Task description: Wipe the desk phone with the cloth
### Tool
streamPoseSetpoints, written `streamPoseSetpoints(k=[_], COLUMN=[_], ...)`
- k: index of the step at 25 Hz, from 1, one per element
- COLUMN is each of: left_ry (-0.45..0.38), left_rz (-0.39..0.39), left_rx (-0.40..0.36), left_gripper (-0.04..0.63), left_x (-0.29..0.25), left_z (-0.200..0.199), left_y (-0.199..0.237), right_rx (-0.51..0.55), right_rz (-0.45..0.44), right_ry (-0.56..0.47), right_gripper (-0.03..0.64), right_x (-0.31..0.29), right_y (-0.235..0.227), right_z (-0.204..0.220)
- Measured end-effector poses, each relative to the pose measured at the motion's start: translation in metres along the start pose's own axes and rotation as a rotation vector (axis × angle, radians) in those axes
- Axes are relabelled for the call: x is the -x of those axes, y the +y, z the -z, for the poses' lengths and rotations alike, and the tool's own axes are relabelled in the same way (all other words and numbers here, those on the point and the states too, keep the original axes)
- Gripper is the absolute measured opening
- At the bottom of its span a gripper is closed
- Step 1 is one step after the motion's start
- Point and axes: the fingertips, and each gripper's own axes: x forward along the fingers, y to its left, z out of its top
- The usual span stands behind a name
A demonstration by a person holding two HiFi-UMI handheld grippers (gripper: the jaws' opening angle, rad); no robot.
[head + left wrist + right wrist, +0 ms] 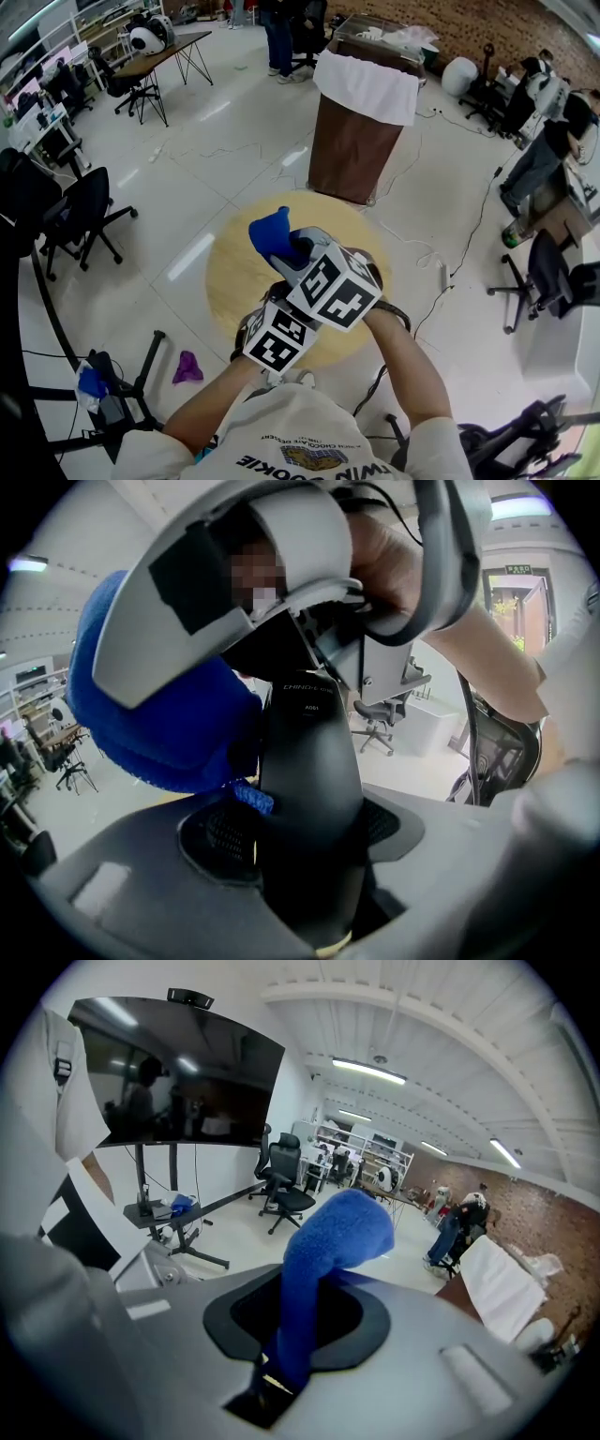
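My left gripper (309,883) is shut on a black phone handset (309,789), which stands up between its jaws. My right gripper (281,1372) is shut on a blue cloth (328,1251) that rises from its jaws and folds over at the top. In the left gripper view the blue cloth (159,724) lies against the handset's left side, under the right gripper's white body. From the head view, both marker cubes (309,314) hover close together over a round wooden table (230,272), with the cloth (272,234) sticking out beyond them. The phone's base is hidden.
A brown stand with a white cover (361,122) is just beyond the table. Black office chairs (84,216) stand at the left, and a purple rag (187,367) lies on the floor near a stand's legs. Cables (441,272) run across the floor at the right.
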Motion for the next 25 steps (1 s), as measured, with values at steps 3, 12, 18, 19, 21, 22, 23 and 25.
streamPoseSetpoints(k=[3, 12, 18, 19, 21, 22, 23, 25], left_ry=[0.001, -0.008, -0.011, -0.011, -0.012, -0.012, -0.012, -0.011], left_rz=[-0.006, -0.007, -0.007, -0.008, -0.015, -0.019, -0.022, -0.027], left_rx=[0.001, 0.022, 0.062, 0.069, 0.083, 0.091, 0.1, 0.119], left_gripper=[0.267, 0.267, 0.267, 0.267, 0.267, 0.267, 0.267, 0.267], left_x=[0.001, 0.004, 0.005, 0.006, 0.008, 0.008, 0.009, 0.01], left_z=[0.0, 0.005, 0.012, 0.013, 0.016, 0.018, 0.02, 0.023], left_y=[0.002, 0.006, 0.008, 0.009, 0.012, 0.013, 0.014, 0.016], right_rx=[0.008, -0.053, -0.142, -0.159, -0.188, -0.197, -0.203, -0.214], right_rz=[-0.002, 0.072, 0.185, 0.208, 0.249, 0.268, 0.285, 0.316], right_ry=[-0.002, -0.052, -0.153, -0.174, -0.212, -0.226, -0.237, -0.253], right_gripper=[0.06, 0.06, 0.06, 0.06, 0.06, 0.06, 0.06, 0.06], right_x=[-0.003, 0.007, 0.04, 0.048, 0.063, 0.07, 0.077, 0.091], right_y=[0.003, -0.022, -0.049, -0.052, -0.056, -0.057, -0.057, -0.056], right_z=[-0.001, -0.001, -0.006, -0.006, -0.006, -0.005, -0.002, 0.003])
